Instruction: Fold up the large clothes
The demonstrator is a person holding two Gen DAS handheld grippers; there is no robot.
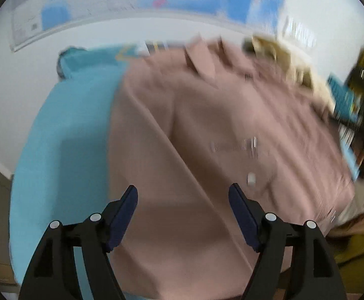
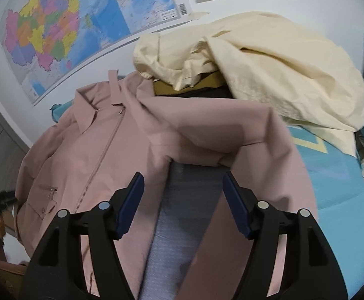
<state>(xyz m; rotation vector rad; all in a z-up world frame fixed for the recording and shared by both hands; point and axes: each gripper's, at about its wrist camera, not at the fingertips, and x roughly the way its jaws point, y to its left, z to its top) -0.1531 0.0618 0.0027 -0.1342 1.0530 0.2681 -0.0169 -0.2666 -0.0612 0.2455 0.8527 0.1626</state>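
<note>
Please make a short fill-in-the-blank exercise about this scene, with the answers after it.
1. The jacket spread on the blue cover is ____ in colour.
2. Both the left hand-held gripper and the right hand-held gripper have their jaws ____.
3. The jacket's front closes with a ____.
4. On the wall hangs a colourful ____.

Answers: pink; open; zipper; map
</note>
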